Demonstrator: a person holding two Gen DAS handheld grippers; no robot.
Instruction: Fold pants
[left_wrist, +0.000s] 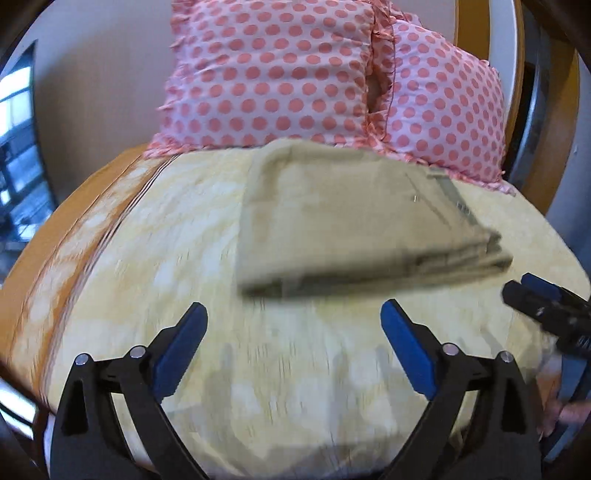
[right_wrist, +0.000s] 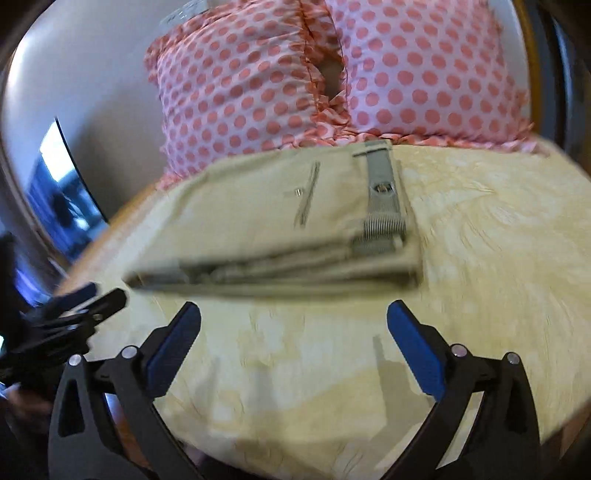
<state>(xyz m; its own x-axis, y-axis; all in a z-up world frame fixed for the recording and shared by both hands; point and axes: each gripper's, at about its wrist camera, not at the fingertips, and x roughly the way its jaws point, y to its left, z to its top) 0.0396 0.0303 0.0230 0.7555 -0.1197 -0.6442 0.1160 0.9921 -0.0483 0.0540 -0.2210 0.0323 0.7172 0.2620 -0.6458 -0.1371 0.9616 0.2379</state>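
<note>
Pale yellow bedspread (left_wrist: 155, 258) over orange-edged bed; two pink polka-dot pillows (left_wrist: 273, 70) against plain pale wall (left_wrist: 103, 74), upper frame. Bright window (left_wrist: 18, 147), possibly mirror, at left; wooden frame (left_wrist: 517, 55) at right.

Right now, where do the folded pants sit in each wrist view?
Left wrist: folded khaki pants lie centre-right on the yellow bedspread, beyond the open left tool.
Right wrist: folded khaki pants sit centre-left, ahead of the open right tool.
Shared landmark: the pink polka-dot pillows right behind the pants.
</note>
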